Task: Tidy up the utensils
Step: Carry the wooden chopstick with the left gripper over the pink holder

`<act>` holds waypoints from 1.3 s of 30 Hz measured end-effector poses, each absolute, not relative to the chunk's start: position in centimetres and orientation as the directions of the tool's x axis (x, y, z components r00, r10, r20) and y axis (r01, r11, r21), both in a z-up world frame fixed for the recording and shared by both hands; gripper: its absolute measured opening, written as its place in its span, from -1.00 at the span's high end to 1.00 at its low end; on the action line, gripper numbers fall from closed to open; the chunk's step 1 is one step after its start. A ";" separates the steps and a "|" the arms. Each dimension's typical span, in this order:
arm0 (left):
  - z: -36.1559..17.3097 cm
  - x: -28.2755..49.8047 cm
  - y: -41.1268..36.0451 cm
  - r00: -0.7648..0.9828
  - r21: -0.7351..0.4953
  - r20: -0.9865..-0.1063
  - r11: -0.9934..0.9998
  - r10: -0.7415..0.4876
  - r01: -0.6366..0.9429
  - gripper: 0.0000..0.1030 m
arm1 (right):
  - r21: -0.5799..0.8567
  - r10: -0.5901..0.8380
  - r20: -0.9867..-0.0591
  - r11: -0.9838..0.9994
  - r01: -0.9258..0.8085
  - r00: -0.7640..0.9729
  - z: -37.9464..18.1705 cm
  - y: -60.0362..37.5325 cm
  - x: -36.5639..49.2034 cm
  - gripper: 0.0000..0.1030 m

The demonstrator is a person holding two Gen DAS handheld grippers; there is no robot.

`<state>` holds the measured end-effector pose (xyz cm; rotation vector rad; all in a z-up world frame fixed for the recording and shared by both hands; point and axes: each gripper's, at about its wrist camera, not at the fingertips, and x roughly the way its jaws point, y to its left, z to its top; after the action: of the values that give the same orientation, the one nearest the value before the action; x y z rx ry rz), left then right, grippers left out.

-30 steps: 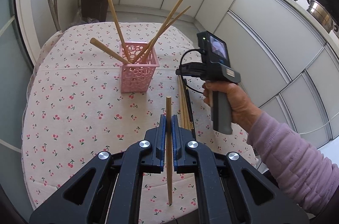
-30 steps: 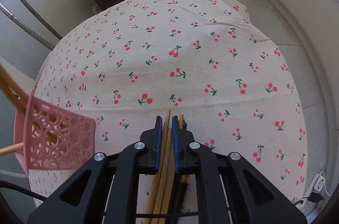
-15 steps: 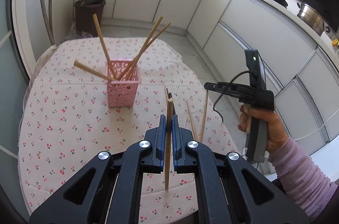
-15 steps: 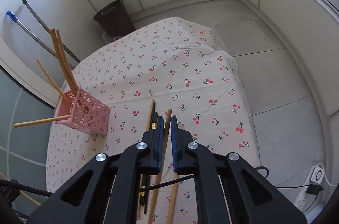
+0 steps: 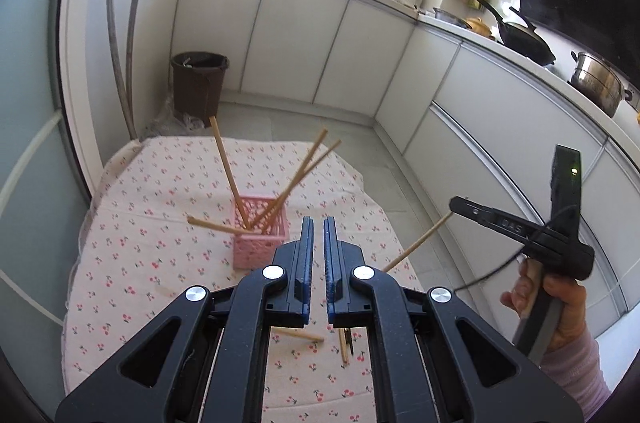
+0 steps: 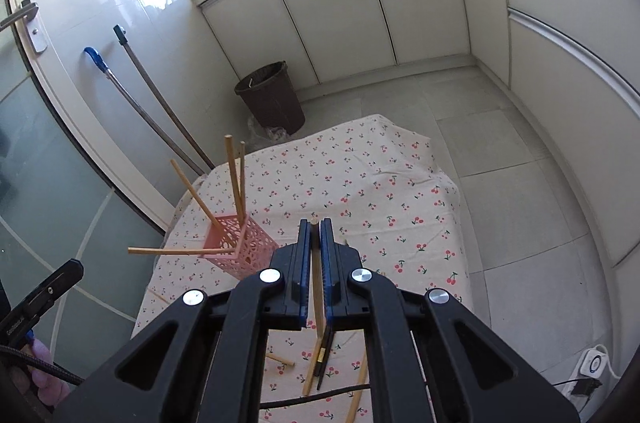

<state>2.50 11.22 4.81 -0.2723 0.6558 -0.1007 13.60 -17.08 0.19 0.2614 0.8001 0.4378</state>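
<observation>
White flat-fronted kitchen cabinets (image 5: 296, 35) curve around a grey tiled floor, and a round surface (image 6: 372, 183) sits in the middle under a cream cloth printed with small red cherries. On that surface stands a pink square plastic basket with a lacy perforated wall (image 5: 260, 245) (image 6: 240, 243), holding four slim, pale wooden chopsticks (image 5: 226, 165) (image 6: 234, 175) that lean outward in different directions; one (image 6: 180, 251) lies almost level over the basket's rim. A dark brown ribbed plastic bin (image 5: 198, 83) (image 6: 270, 95) rests on the floor beyond the surface, beside two long broom handles (image 6: 160, 99) propped against the wall.

From the left camera you get the stove side: a black wok (image 5: 520, 37) and a steel pot (image 5: 596, 85) on the counter, and the right hand-held gripper (image 5: 454, 203) seen from outside, a wooden chopstick (image 5: 416, 243) slanting down from its tip. Only the right camera shows the white power strip (image 6: 594, 369) on the floor and the loose chopsticks (image 6: 316, 363) on the cloth below, some pale wood, one dark with a gold band.

The left hand-held gripper (image 5: 316, 259) has its blue-padded jaws a narrow gap apart with nothing between them. The right hand-held gripper (image 6: 315, 263) is closed on that single pale chopstick (image 6: 316, 283), which runs lengthwise between the pads, its blunt end just past the fingertips, above the surface and well apart from the basket.
</observation>
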 end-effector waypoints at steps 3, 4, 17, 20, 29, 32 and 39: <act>4.8 3.0 12.3 0.767 -0.294 -0.618 0.956 -0.170 -0.024 0.89 | 0.397 0.492 -0.612 0.868 -0.297 0.619 1.4 -16.8 13.2 0.90; 4.2 3.4 13.0 0.735 -0.304 -0.658 0.951 -0.163 -0.061 0.89 | 0.402 0.498 -0.606 0.865 -0.301 0.621 1.7 -16.7 13.1 0.90; -15.1 9.9 23.6 0.272 -0.211 -0.961 0.743 -0.040 -0.635 0.46 | 0.458 0.551 -0.583 0.830 -0.318 0.597 1.8 -16.8 13.0 0.90; -16.6 10.7 24.0 0.223 -0.159 -0.975 0.699 0.001 -0.697 0.41 | 0.453 0.552 -0.584 0.830 -0.326 0.596 1.8 -16.7 12.8 0.90; -18.2 11.3 23.3 0.260 -0.165 -0.966 0.743 0.012 -0.649 0.90 | 0.459 0.564 -0.574 0.822 -0.337 0.594 2.1 -17.1 12.4 0.90; -16.9 9.9 22.7 0.325 -0.253 -0.944 0.752 -0.054 -0.609 0.92 | 0.461 0.575 -0.562 0.815 -0.352 0.595 2.6 -16.9 12.0 0.90; -8.7 4.7 20.6 0.528 -0.330 -0.847 0.843 -0.065 -0.425 0.92 | 0.463 0.603 -0.533 0.795 -0.392 0.593 4.0 -16.2 11.0 0.90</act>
<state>4.66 20.60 -8.75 -0.5480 1.0035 0.2282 10.99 -16.24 3.96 0.3125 0.7321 0.5892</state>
